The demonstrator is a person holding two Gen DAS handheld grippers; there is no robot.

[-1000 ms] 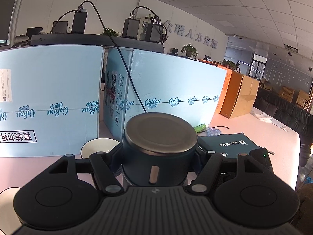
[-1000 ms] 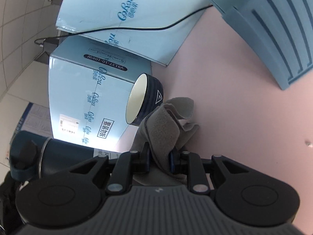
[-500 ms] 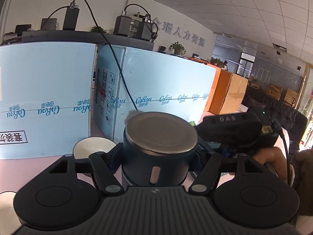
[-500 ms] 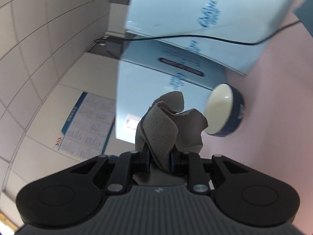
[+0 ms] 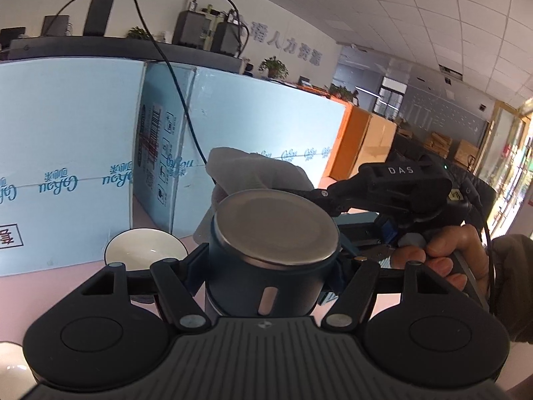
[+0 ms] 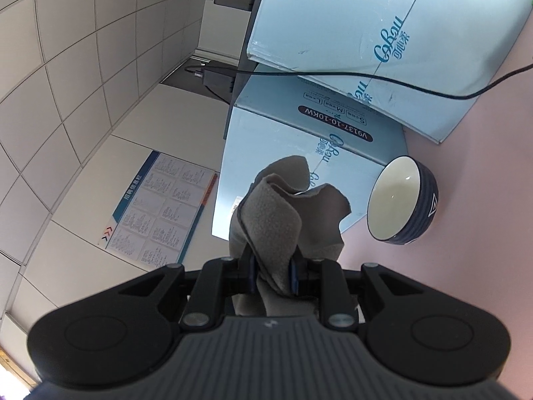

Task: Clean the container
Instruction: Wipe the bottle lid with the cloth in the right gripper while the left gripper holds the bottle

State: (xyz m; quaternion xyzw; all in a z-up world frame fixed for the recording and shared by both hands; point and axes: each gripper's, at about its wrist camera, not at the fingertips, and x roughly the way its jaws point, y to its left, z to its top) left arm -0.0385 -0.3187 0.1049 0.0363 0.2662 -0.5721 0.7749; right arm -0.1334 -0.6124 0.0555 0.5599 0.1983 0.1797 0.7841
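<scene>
The cloth [image 5: 253, 173] has reached the container [image 5: 273, 243]; only the right wrist view shows jaws pinching it.

surface: pink table [image 6: 459, 266] | on it: bowl [image 6: 404, 202] lying on its side, light blue boxes [image 6: 383, 33] touching behind it | cable [image 6: 499, 81] trailing onto table

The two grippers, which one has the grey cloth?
The right gripper: its jaws pinch the grey cloth. The left gripper holds the dark blue container instead.
</scene>
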